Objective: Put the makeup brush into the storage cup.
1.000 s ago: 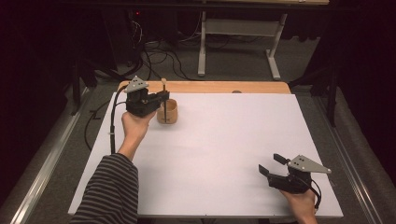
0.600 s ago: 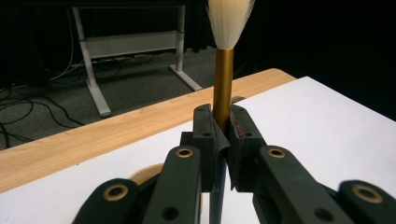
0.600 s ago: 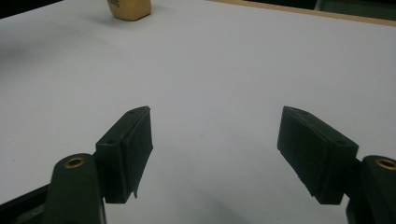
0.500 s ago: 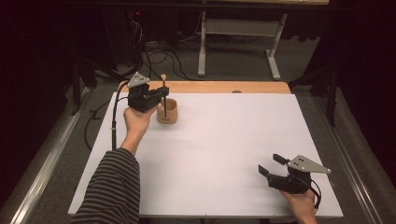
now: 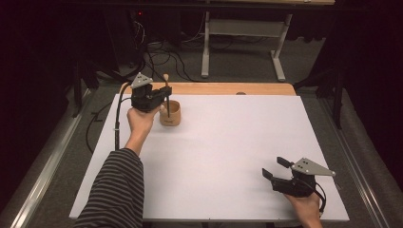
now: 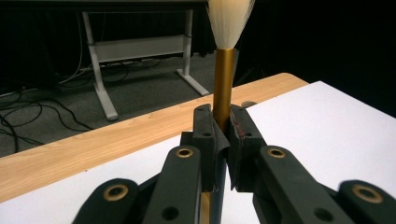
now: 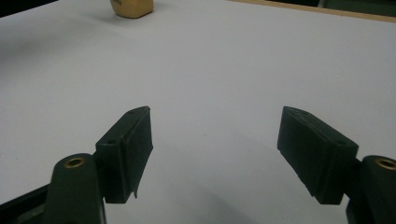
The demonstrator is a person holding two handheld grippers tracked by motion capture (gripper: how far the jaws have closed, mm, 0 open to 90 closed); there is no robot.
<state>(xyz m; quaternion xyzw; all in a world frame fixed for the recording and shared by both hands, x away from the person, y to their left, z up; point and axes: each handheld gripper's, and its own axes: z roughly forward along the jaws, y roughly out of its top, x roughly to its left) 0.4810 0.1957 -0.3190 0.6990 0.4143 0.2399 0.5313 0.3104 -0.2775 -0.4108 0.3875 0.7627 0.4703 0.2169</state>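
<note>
Brush [image 6: 223,79] stood upright in the left tongs [image 6: 222,128], which were clamped on its gold handle, white bristle tuft up and long axis vertical. In the high view it hung over the wooden cup [image 5: 170,113] at about ten o'clock on the bench [image 5: 228,156], the lower end reaching down at the cup's mouth, seemingly so it could be stood in the cup. The right tongs [image 7: 215,154] rested at five o'clock, jaws wide apart and holding nothing.
</note>
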